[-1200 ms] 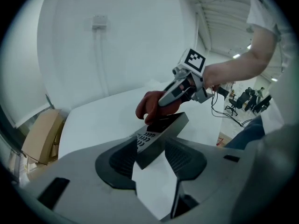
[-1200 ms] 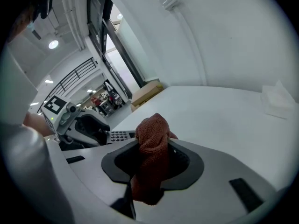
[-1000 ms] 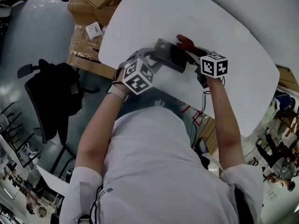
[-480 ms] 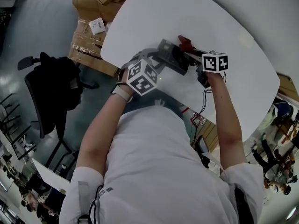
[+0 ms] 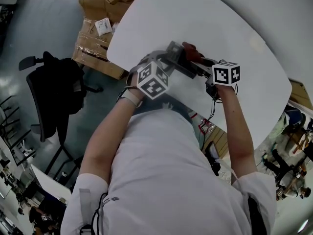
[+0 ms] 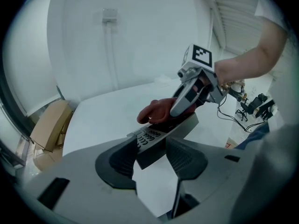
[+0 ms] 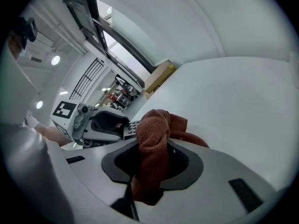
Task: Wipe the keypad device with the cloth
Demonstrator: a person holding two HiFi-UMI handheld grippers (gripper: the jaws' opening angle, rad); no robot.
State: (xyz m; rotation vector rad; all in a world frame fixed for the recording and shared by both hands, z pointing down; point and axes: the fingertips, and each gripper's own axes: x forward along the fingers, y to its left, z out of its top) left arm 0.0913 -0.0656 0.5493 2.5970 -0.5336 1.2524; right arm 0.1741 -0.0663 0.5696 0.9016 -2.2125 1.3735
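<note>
The dark grey keypad device [image 5: 177, 57] is tilted up off the white table [image 5: 244, 23], one end clamped in my left gripper [image 5: 164, 62]. In the left gripper view the device [image 6: 161, 134] sits between that gripper's [image 6: 155, 155] pads, its keys facing up. The jaws stand wide around it and have been easing wider. A rust-red cloth [image 5: 190, 49] hangs bunched in my shut right gripper [image 5: 198, 62] and rests on the device's far end [image 6: 156, 111]. In the right gripper view the cloth [image 7: 154, 148] fills the jaws [image 7: 152, 160], with the keypad [image 7: 132, 125] just behind it.
Cardboard boxes [image 5: 98, 13] are stacked on the floor past the table's left edge. A black office chair [image 5: 58, 97] stands at the left. Cables [image 5: 210, 114] hang off the near table edge by my right arm.
The right gripper has slid the cloth slightly along the device toward the left gripper. The left gripper has shifted a little to the right with the device still in it.
</note>
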